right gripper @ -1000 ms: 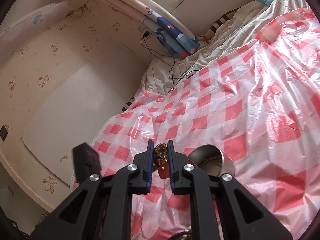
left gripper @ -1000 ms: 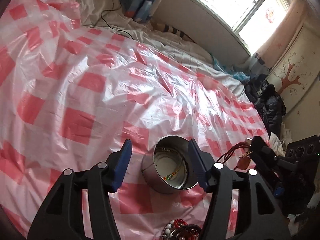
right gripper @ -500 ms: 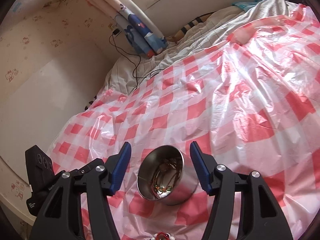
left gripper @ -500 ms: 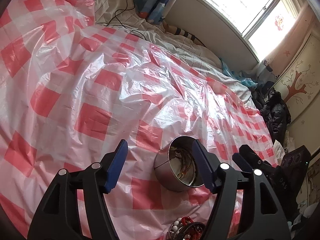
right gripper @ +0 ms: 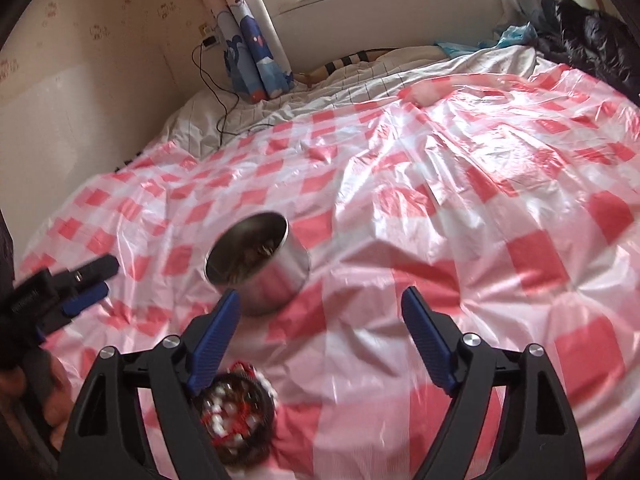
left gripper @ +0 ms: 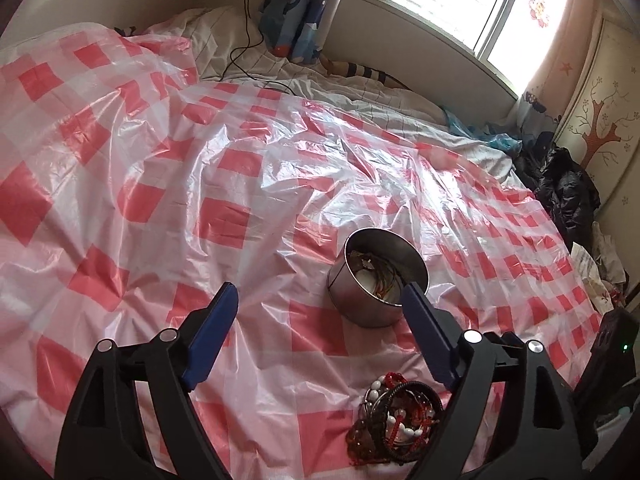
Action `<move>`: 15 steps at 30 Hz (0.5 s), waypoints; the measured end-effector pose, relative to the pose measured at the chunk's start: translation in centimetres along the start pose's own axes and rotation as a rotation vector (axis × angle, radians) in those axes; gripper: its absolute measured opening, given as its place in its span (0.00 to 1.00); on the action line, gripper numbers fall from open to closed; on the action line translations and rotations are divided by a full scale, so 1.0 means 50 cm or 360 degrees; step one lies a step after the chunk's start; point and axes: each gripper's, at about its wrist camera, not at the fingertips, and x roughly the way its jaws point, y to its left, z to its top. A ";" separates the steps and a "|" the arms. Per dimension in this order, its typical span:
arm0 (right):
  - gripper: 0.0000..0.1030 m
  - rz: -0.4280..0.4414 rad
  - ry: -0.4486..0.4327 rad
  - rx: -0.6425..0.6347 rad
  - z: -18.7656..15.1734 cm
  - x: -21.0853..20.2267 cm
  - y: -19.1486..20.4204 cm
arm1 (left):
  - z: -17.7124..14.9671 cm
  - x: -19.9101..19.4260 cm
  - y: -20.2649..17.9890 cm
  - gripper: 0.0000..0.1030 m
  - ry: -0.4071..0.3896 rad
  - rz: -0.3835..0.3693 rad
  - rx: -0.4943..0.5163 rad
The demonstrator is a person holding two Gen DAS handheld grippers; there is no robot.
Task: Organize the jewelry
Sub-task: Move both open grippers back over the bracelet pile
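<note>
A round metal tin (left gripper: 378, 280) stands on the red-and-white checked plastic sheet (left gripper: 200, 184) with jewelry inside it. A pile of red, white and dark bead bracelets (left gripper: 394, 420) lies on the sheet nearer me. My left gripper (left gripper: 320, 308) is open and empty, with the tin just beyond its right finger. In the right wrist view the tin (right gripper: 260, 260) sits ahead left and the bead pile (right gripper: 236, 412) lies under the left finger. My right gripper (right gripper: 320, 312) is open and empty. The left gripper (right gripper: 76, 292) shows at the far left.
The sheet covers a bed. White bedding, a black cable (left gripper: 244, 40) and a blue patterned curtain (left gripper: 304, 12) lie at the far side under the window. Dark clothes (left gripper: 568, 192) are piled at the right edge.
The right gripper, shut on a gold and red piece a second ago, has opened over the tin and now holds nothing. Both grippers have pulled back; the bead pile shows more.
</note>
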 end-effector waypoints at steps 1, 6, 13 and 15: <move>0.80 -0.0011 0.0003 -0.0013 -0.008 -0.002 0.005 | -0.004 -0.002 0.002 0.80 0.0004 0.0001 -0.0003; 0.85 -0.0045 -0.0005 -0.0061 -0.041 -0.020 0.021 | -0.018 -0.004 0.006 0.82 0.0031 0.0030 -0.0020; 0.89 -0.0060 -0.0045 -0.0028 -0.052 -0.044 0.014 | -0.028 0.004 -0.010 0.84 0.0055 0.0046 0.0005; 0.90 -0.0060 -0.0046 -0.0013 -0.053 -0.043 0.013 | -0.031 0.008 -0.016 0.84 0.0058 0.0054 0.0021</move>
